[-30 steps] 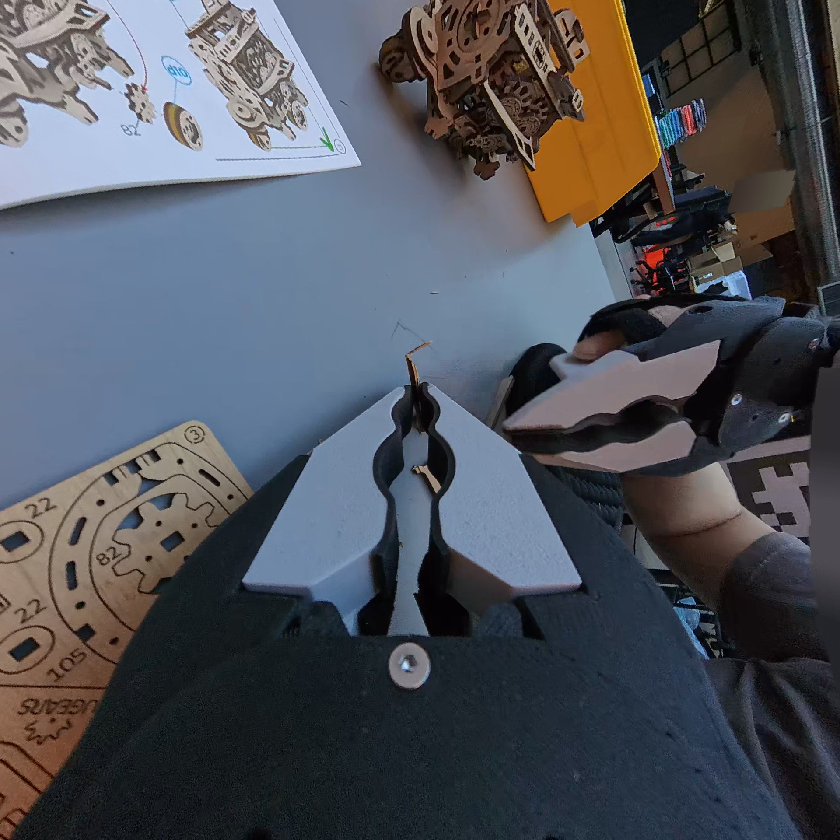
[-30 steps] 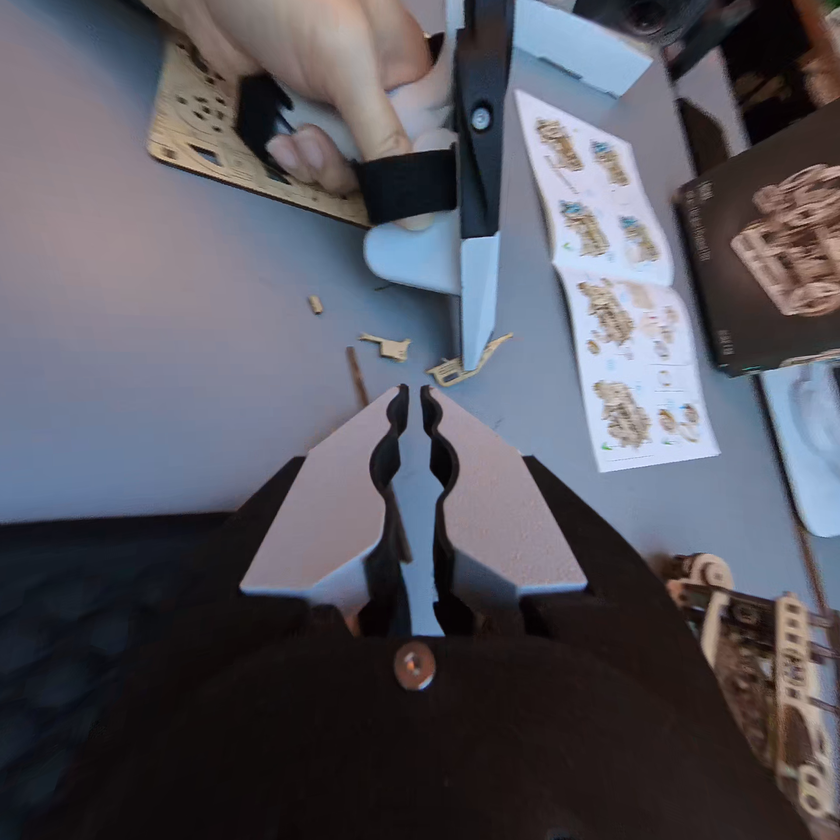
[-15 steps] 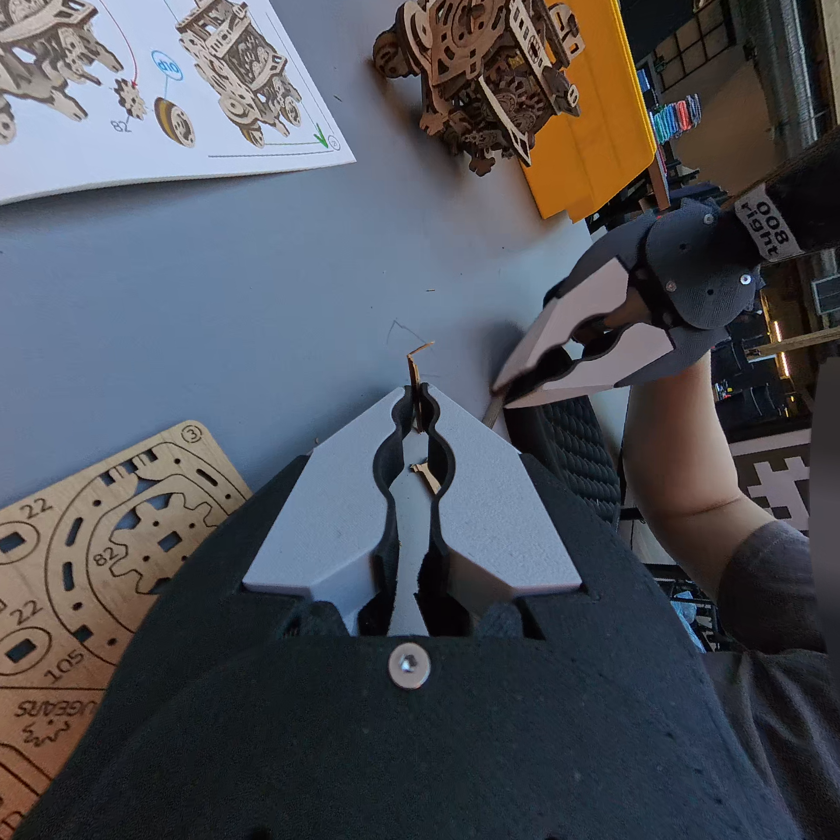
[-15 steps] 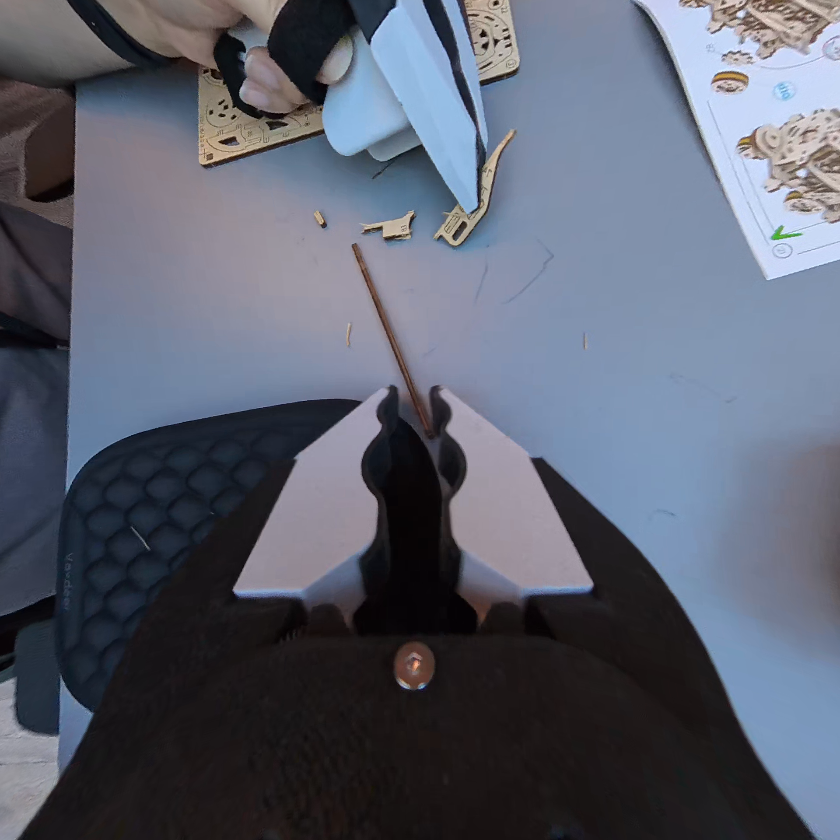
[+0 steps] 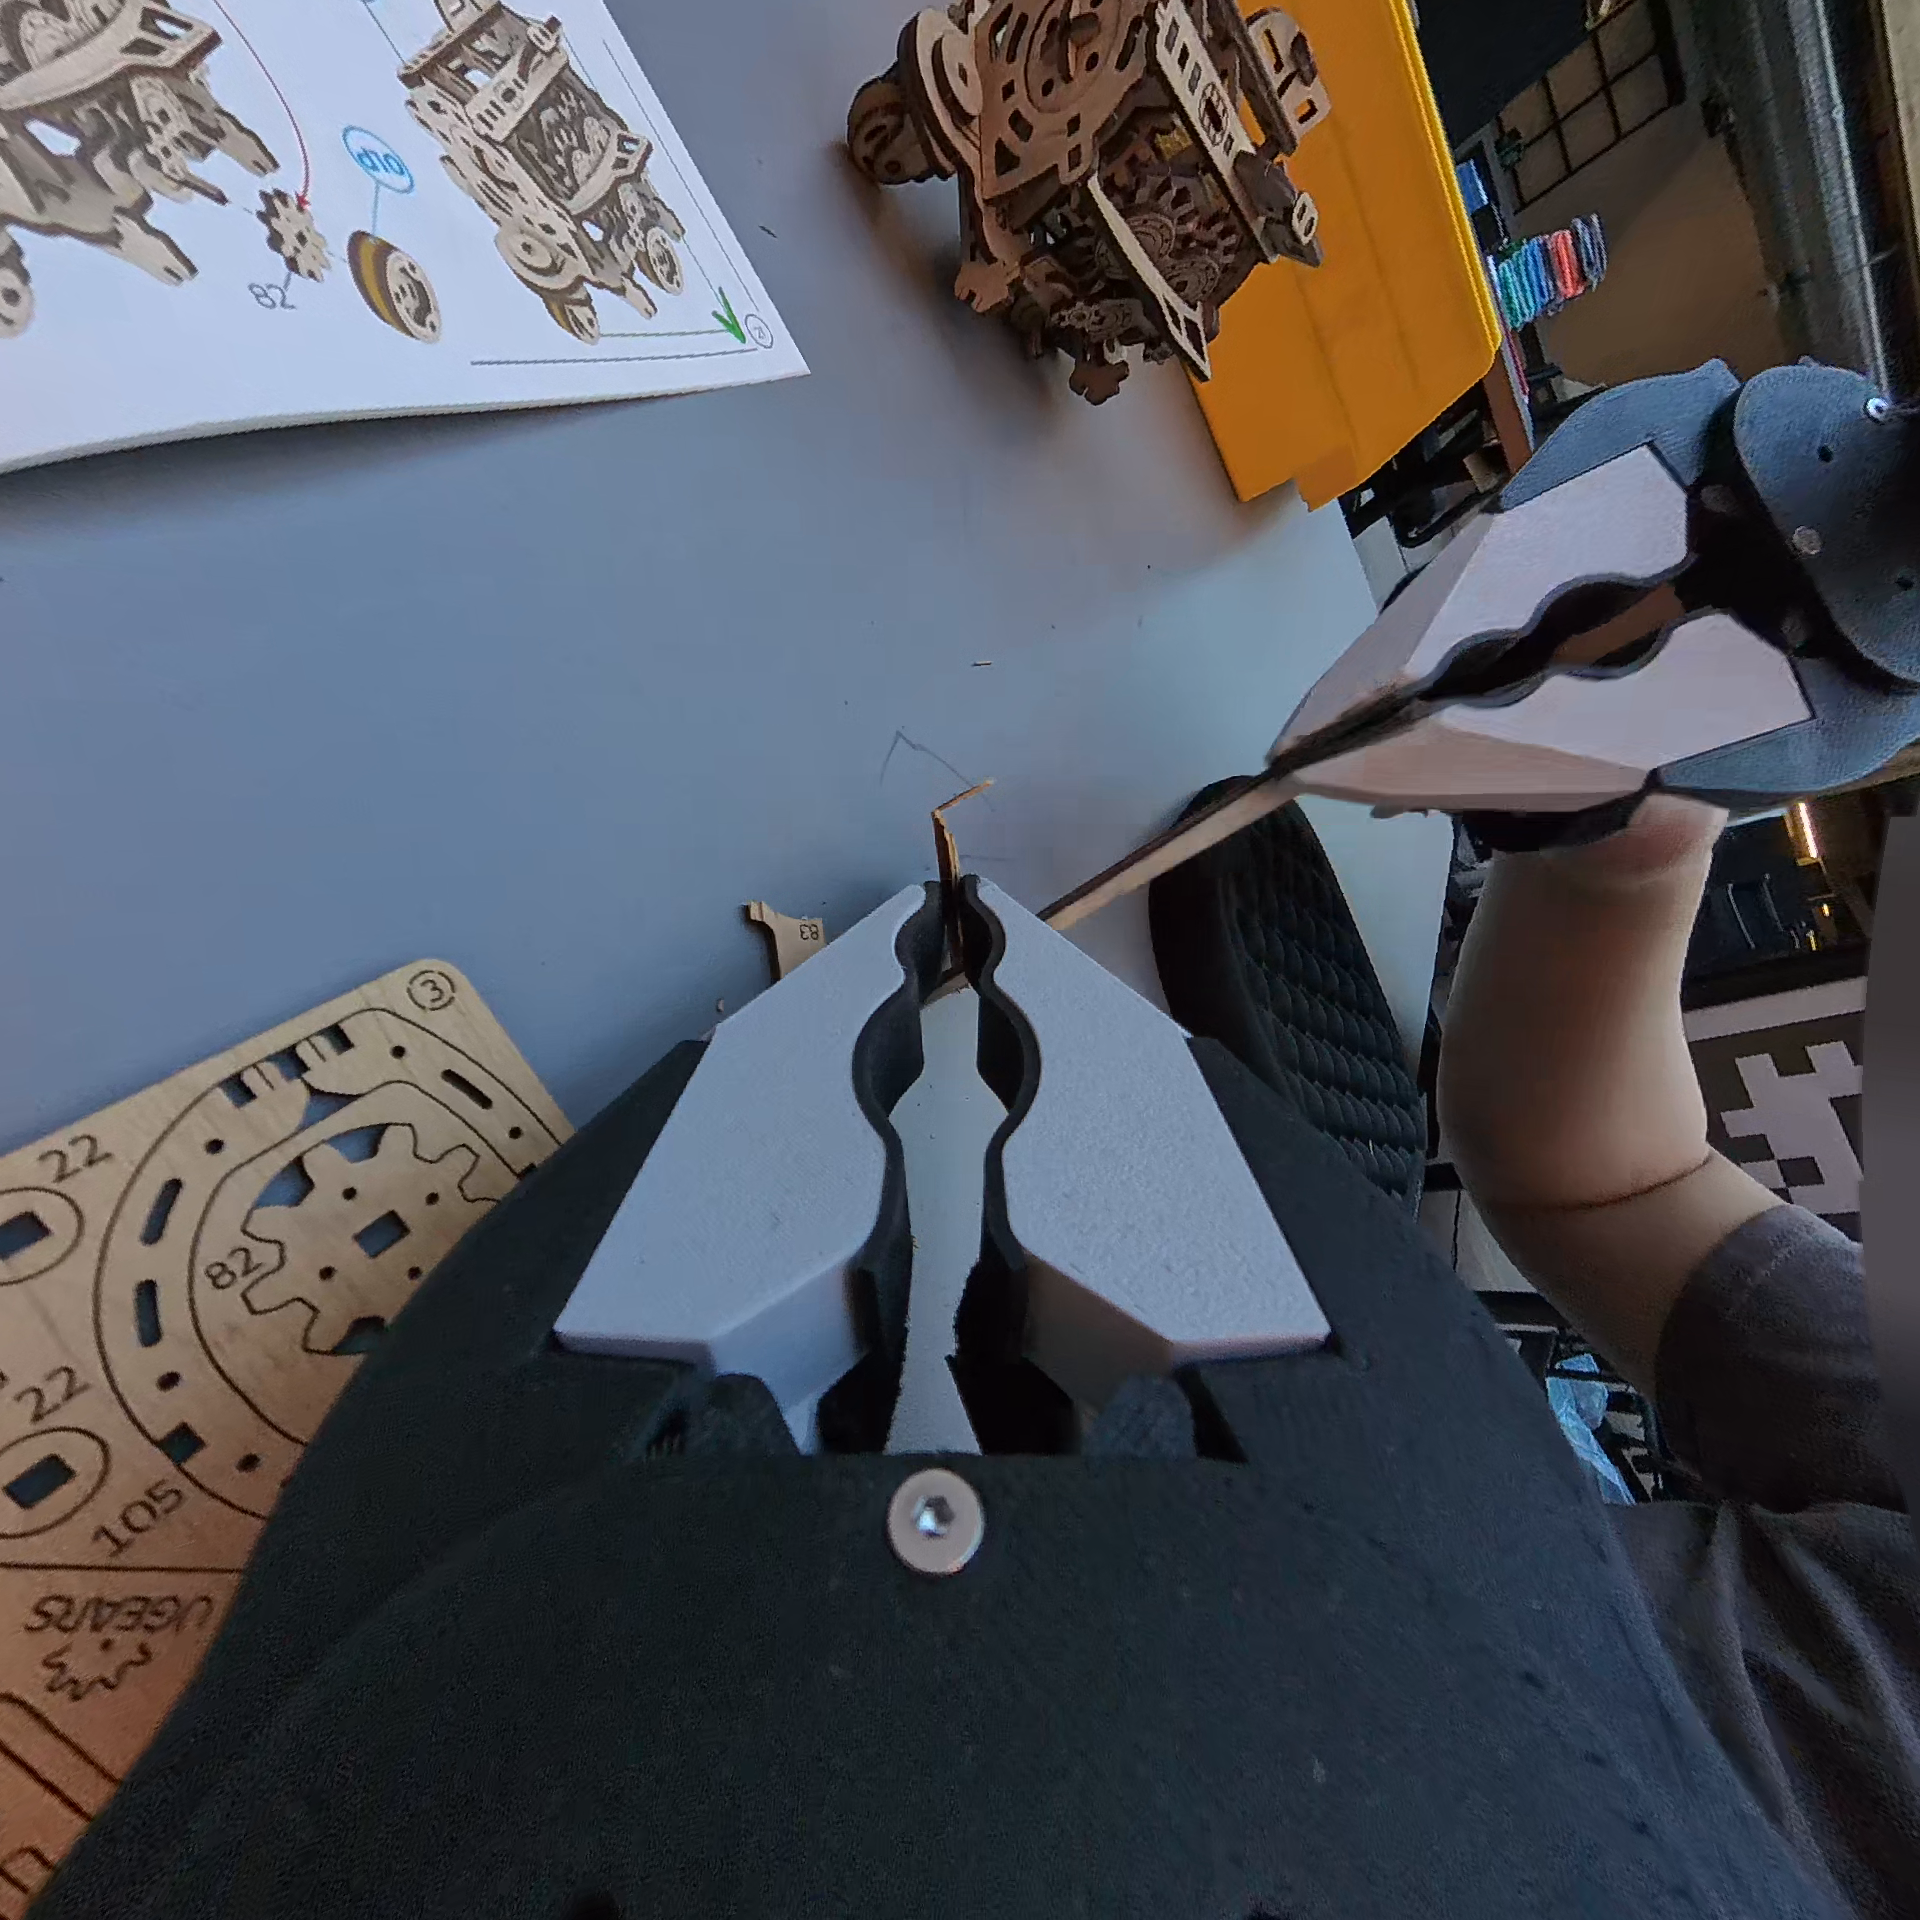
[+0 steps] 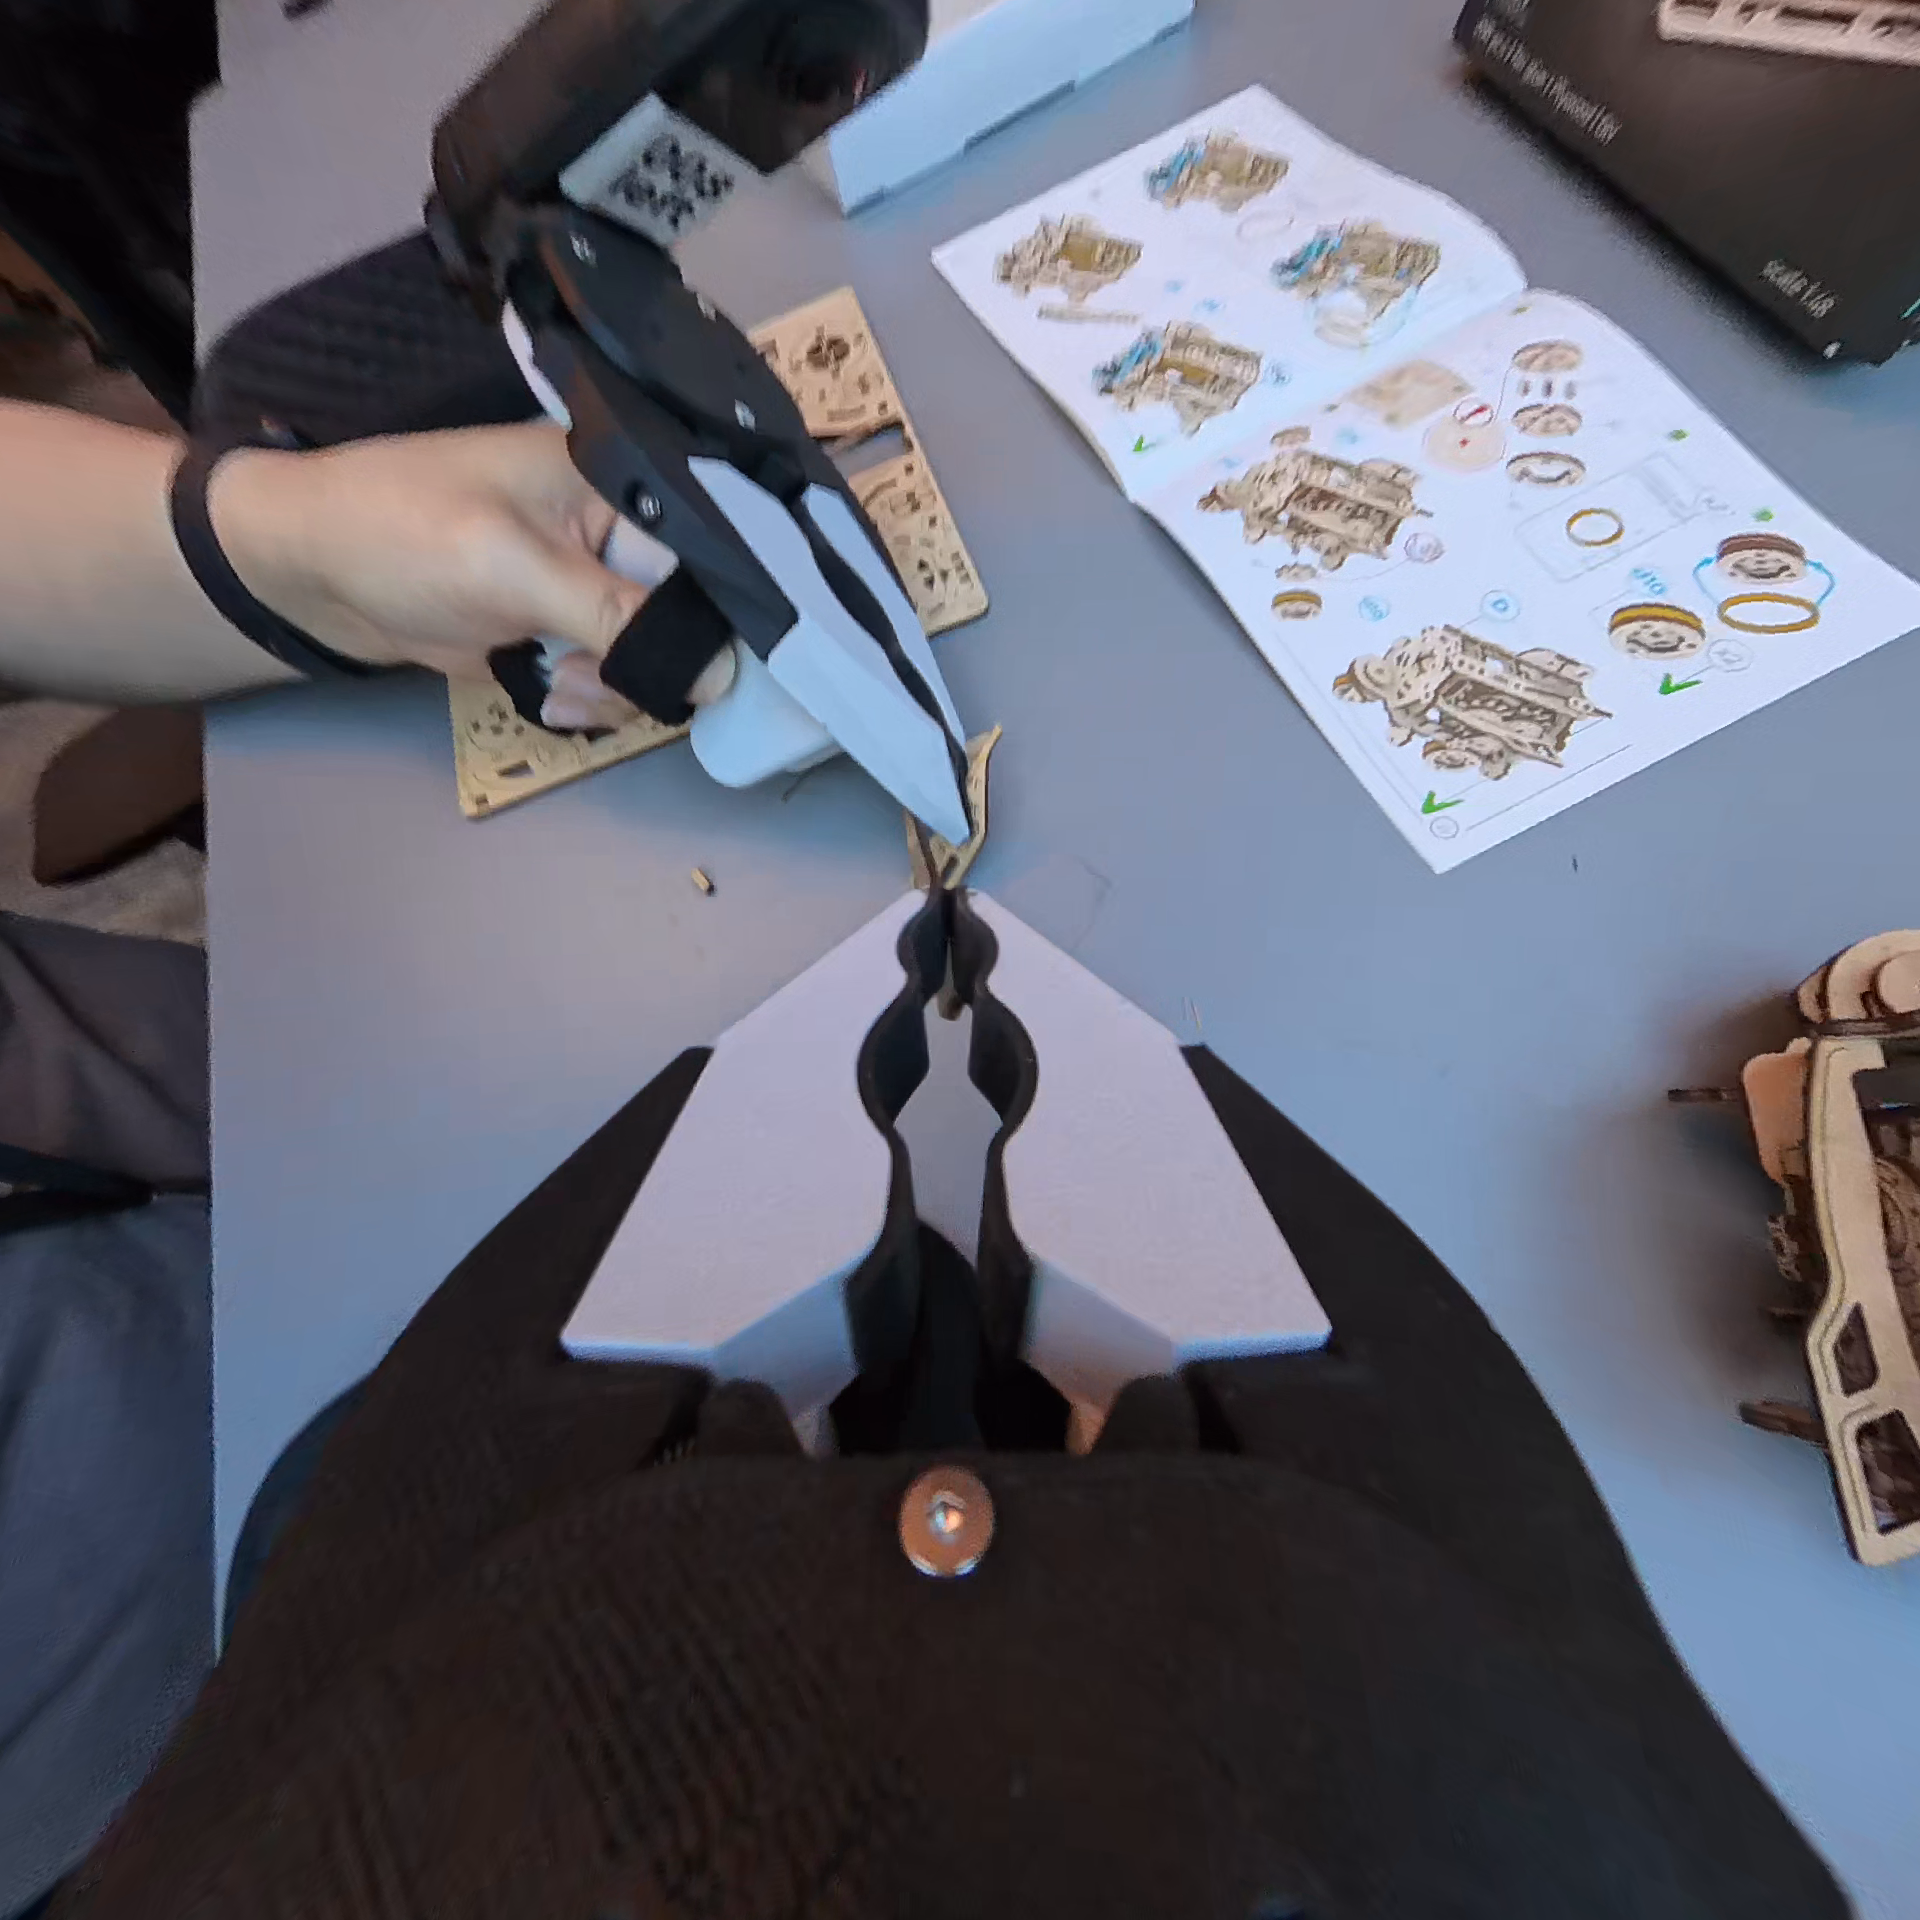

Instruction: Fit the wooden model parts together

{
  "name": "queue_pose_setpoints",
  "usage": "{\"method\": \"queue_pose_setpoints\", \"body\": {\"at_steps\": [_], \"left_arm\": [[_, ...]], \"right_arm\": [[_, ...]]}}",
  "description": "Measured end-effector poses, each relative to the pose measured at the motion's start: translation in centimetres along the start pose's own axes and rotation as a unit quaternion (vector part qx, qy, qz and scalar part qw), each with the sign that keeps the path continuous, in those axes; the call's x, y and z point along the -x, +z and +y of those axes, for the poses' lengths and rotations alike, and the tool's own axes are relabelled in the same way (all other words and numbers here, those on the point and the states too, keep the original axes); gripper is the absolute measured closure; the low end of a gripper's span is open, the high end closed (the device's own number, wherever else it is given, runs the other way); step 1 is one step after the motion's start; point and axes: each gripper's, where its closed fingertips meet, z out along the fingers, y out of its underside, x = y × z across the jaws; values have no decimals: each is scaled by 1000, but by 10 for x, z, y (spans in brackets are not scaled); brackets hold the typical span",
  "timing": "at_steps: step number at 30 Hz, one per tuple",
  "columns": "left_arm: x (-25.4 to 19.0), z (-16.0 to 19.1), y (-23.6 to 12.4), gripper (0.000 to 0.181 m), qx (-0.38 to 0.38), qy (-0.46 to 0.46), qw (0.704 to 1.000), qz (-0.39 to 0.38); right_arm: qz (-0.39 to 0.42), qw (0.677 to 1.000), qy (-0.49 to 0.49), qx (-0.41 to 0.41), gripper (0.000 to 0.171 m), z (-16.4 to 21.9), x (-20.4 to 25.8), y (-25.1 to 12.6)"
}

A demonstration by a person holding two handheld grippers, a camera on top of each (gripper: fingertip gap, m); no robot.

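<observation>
**Inspector A:** Landmark is the flat wooden part [image 5: 951, 862]. Nearest first: where does it sit?

**Inspector B:** At the tips of the left gripper [image 5: 951, 902], edge-on and standing up past them, above the grey table [image 5: 520, 665]. The jaws are closed to a sliver and clamp it. In the right wrist view the same part [image 6: 971, 790] juts out beyond that gripper's tips.

**Inspector A:** And the thin wooden rod [image 5: 1153, 857]?

**Inspector B:** To the right of the part. The right gripper [image 5: 1288, 756] pinches 1 end, jaws all but shut. The rod's long axis slopes down-left, its free end just beside the part. I cannot tell whether they touch; the left gripper's finger hides the end.

**Inspector A:** The relation that decides the next move?

**Inspector B:** In my judgement, the rod's axis against an opening in the part. The right hand is the working one and the left only steadies. No hole is visible from either view, so alignment is unconfirmed. The rod is slender and may flex or snap under side load.

**Inspector A:** Farther out?

**Inspector B:** A small loose piece [image 5: 784, 935] just left of the part, a punched sheet [image 5: 208, 1247] nearer the camera, the instruction booklet [image 5: 416, 343] and the built model [image 5: 1101, 177] well beyond.
</observation>
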Motion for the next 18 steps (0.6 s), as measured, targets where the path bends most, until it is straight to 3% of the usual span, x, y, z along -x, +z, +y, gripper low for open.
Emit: {"method": "queue_pose_setpoints", "body": {"at_steps": [3, 9, 12, 15, 18], "left_arm": [[0, 1, 0, 181, 2, 2, 1000, 0], [-1, 1, 0, 181, 1, 0, 1000, 2], [-1, 0, 0, 181, 1, 0, 1000, 3], [-1, 0, 0, 181, 0, -2, 1000, 5], [-1, 0, -1, 181, -1, -3, 1000, 7]], "right_arm": [[-20, 997, 26, -72, 171, -20, 4, -6], [2, 1000, 16, -14, 171, 21, -12, 5], [-33, 999, 13, 5, 171, 36, -9, 10], [-36, 999, -35, 17, 149, 38, -8, 13], [-58, 995, -75, 28, 146, 39, 1, 18]]}}
